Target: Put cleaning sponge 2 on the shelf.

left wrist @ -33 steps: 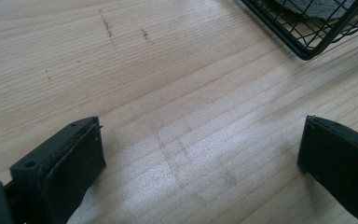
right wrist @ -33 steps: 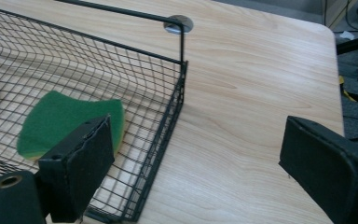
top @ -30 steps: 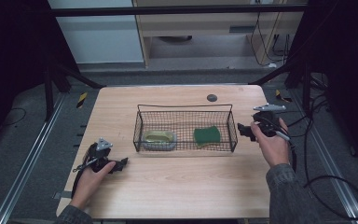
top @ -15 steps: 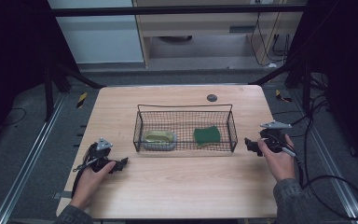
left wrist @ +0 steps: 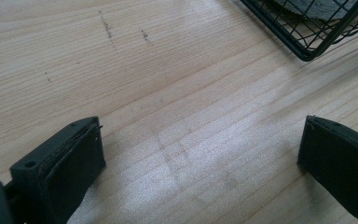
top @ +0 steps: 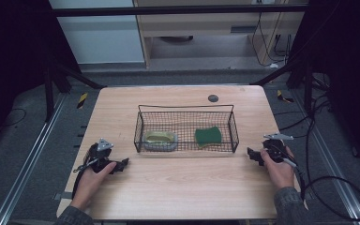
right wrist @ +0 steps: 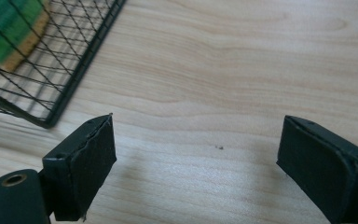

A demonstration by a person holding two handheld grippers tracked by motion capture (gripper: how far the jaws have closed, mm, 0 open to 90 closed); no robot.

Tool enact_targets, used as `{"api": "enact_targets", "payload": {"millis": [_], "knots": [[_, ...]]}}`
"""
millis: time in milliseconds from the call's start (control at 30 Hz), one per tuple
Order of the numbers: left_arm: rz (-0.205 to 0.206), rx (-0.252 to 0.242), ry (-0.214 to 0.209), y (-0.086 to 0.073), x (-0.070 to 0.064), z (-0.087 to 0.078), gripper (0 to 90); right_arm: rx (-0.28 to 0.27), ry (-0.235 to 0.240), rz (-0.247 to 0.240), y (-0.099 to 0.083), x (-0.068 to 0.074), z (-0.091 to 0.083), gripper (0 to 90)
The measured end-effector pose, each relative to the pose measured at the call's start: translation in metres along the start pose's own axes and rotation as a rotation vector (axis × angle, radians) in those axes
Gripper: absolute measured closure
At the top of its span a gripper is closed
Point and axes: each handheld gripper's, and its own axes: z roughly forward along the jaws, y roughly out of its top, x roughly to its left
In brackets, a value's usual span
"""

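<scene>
I had the left hand-held gripper [top: 122, 164] resting low over the counter [top: 178, 187], jaws spread wide and holding nothing, just short of the basket [top: 233, 126] corner. My right hand-held gripper [top: 253, 154] sat wide open and empty too, beside the basket's other end. The green sponge [top: 208, 136] and a dish [top: 160, 139] lay inside the basket.

The tabletop [top: 178, 187] is pale wood with visible grain, smooth, with a soft sheen. The basket [top: 186, 111] is thin black metal wire, slightly glossy. The sponge [top: 208, 136] inside it looks soft and porous, green over a yellow layer. Each tool [left wrist: 200, 163] has matt black plastic jaws.
</scene>
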Motion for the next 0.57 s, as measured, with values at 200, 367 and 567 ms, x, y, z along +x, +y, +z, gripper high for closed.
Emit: {"api": "enact_targets", "payload": {"millis": [200, 367, 567], "knots": [[-0.002, -0.002, 0.0, 0.0, 0.0, 0.0, 0.0, -0.023, -0.036, 0.0, -0.008, -0.001, 0.01, 9.2], [-0.002, -0.003, 0.0, 0.001, 0.0, 0.001, 0.0, -0.017, -0.045, -0.01, -0.007, 0.001, 0.012, 5.8], [-0.004, -0.003, -0.002, 0.001, 0.0, 0.001, 0.0, -0.003, -0.07, 0.014, -0.007, 0.002, 0.014, 0.7]]}}
